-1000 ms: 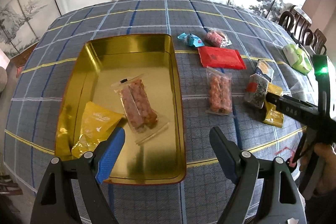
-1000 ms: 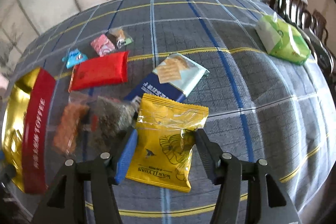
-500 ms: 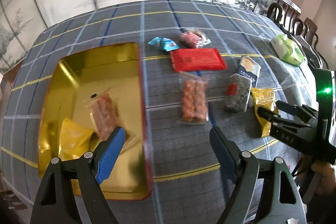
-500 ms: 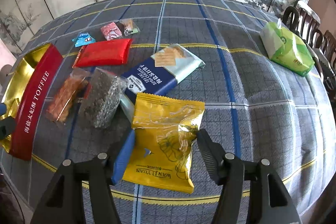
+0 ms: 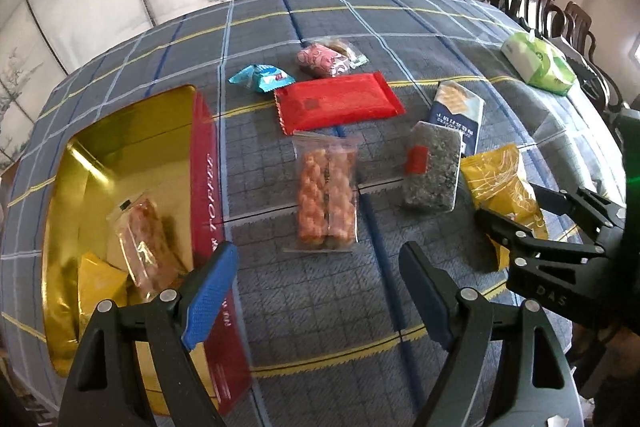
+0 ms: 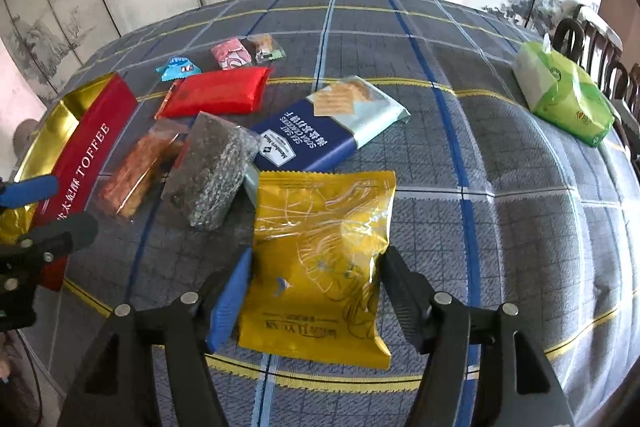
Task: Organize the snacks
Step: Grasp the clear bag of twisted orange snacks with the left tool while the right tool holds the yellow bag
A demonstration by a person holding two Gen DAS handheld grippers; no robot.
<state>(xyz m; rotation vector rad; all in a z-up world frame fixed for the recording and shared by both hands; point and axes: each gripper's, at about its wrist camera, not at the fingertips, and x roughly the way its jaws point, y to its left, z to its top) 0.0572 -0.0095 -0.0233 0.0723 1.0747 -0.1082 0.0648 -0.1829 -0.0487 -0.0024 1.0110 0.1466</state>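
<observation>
1. Snacks lie spread over the table (image 6: 500, 187), with two already in the gold toffee tin (image 5: 76, 195) at its left: a clear pack of brown pieces (image 5: 140, 243) and a yellow pouch (image 5: 98, 279). The tin's red wall could be knocked by the left gripper (image 5: 312, 291), which hangs just beside it with fingers wide apart and nothing between them.
2. The blue cracker pack (image 6: 320, 131) lies partly under the grey seaweed pack (image 6: 212, 171), so lifting either one could drag the other along.
3. The yellow packet (image 6: 320, 267) sits between the fingers of the right gripper (image 6: 314, 297), whose jaws are opening. It looks puffy and slick; I judge that a bite on the crinkled edge could slip or crush the contents.
4. The clear pack of orange twists (image 5: 326, 199) lies flat on the cloth, near the left gripper. Its thin flat seal could slide away from closing fingers.
5. The red packet (image 5: 336, 103), pink sweet (image 5: 320, 59) and blue sweet (image 5: 260, 77) lie at the far side; reaching for them across the nearer packs could sweep those aside.
6. Hard to make out: whether the right fingers touch the yellow packet at all; the small clear pack behind the pink sweet; the tin's near end, hidden by the left gripper; and the person, of whom only a dark edge shows.
</observation>
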